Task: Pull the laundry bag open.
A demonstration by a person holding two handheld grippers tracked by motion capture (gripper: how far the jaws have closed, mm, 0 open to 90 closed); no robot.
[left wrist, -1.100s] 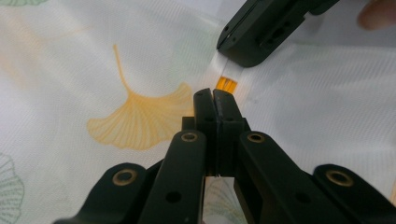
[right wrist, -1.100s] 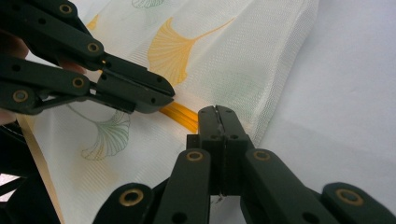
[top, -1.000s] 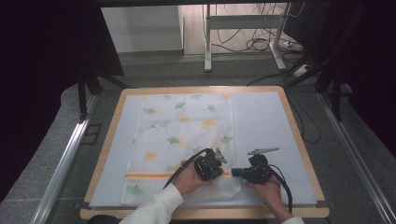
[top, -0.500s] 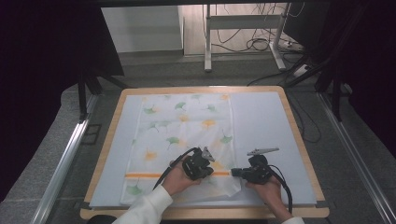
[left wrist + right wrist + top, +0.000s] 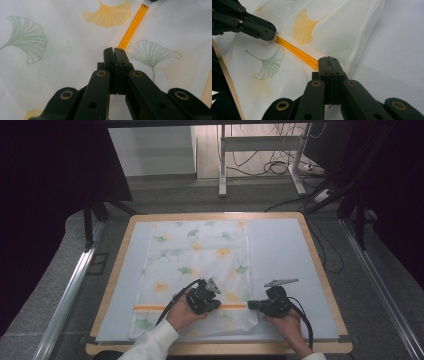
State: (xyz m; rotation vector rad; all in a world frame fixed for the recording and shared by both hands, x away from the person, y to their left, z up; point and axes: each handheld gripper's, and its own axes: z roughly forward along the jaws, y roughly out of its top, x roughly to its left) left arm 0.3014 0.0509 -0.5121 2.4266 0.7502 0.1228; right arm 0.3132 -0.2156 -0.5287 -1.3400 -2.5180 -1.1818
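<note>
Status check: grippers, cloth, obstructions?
Left gripper shut, right gripper shut, both pressing the ginkgo-print cloth along its orange stripe. Cloth flat on the table. Nothing obstructing.

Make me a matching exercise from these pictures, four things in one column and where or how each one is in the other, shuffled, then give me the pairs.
Things
1. left gripper
2. right gripper
3. orange stripe
4. cloth

Places or states
A. spread flat on the table's pale mat, printed with leaves
B. jaws shut, tips at the cloth's right edge where the stripe ends
C. runs across the cloth near its near end
D. jaws shut, tips over the middle of the stripe

Pairs: 1-D, 2-B, 3-C, 4-A
</note>
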